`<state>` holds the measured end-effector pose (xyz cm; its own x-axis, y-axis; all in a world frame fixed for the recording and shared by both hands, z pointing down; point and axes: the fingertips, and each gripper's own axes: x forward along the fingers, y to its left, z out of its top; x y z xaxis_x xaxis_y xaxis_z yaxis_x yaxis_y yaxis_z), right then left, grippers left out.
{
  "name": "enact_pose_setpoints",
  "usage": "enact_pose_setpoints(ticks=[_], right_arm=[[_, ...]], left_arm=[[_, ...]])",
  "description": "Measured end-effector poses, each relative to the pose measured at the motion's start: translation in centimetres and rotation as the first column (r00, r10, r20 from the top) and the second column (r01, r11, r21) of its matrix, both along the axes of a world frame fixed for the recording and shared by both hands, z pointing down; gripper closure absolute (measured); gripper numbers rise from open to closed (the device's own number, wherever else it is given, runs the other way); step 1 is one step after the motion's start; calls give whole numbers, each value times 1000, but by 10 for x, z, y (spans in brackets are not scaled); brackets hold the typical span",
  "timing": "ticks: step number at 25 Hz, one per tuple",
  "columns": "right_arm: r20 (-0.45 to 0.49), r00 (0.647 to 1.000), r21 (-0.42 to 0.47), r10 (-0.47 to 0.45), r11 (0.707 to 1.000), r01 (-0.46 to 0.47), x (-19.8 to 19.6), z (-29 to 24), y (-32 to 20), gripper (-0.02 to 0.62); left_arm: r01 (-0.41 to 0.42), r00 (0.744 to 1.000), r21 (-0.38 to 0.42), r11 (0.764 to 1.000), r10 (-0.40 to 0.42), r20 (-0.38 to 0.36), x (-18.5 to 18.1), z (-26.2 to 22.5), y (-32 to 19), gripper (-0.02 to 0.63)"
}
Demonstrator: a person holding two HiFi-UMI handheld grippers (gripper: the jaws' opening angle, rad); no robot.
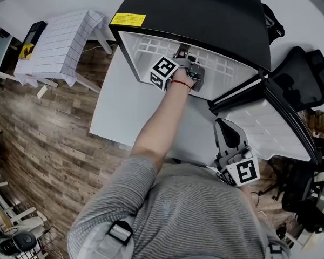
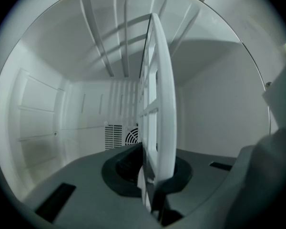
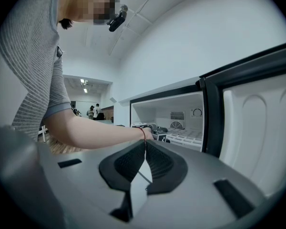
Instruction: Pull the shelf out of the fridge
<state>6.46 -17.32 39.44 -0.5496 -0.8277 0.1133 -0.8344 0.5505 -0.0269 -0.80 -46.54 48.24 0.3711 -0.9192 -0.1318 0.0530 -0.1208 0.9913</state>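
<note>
The left gripper [image 2: 150, 175] pinches the white plastic grid shelf [image 2: 158, 104], apparently at its front edge, inside the open black fridge [image 1: 205, 15]; the right gripper [image 3: 144, 149], pressed together and empty, hangs outside.

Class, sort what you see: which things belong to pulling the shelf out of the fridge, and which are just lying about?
In the job: fridge, white shelf, left gripper shut on the shelf's edge.
Lying about: white gridded table, black chair; the right gripper, shut and empty, idle outside.
</note>
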Motion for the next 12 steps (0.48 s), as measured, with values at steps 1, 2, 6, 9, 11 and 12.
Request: enact_pose_setpoints(ticks=[1, 2, 6, 9, 11, 12], right_arm=[[-2, 1000, 19, 1, 1000, -1, 0, -2, -1, 581], [-4, 1000, 35, 2, 999, -2, 0, -4, -2, 581], [0, 1000, 33, 10, 999, -10, -1, -5, 1, 581], [1, 1000, 43, 17, 999, -17, 1, -6, 3, 581], [3, 1000, 58, 24, 998, -24, 3, -8, 2, 581], [3, 1000, 58, 25, 998, -25, 3, -8, 2, 581]], left_arm=[[0, 1000, -2, 1000, 0, -3, 0, 0, 0, 572], [-1, 1000, -4, 1000, 1, -5, -1, 0, 0, 572], [-1, 1000, -6, 1000, 1, -5, -1, 0, 2, 572], [-4, 1000, -7, 1000, 4, -6, -1, -1, 4, 572], [-9, 1000, -5, 1000, 9, -6, -1, -1, 7, 572], [-10, 1000, -4, 1000, 10, -7, -2, -1, 7, 572]])
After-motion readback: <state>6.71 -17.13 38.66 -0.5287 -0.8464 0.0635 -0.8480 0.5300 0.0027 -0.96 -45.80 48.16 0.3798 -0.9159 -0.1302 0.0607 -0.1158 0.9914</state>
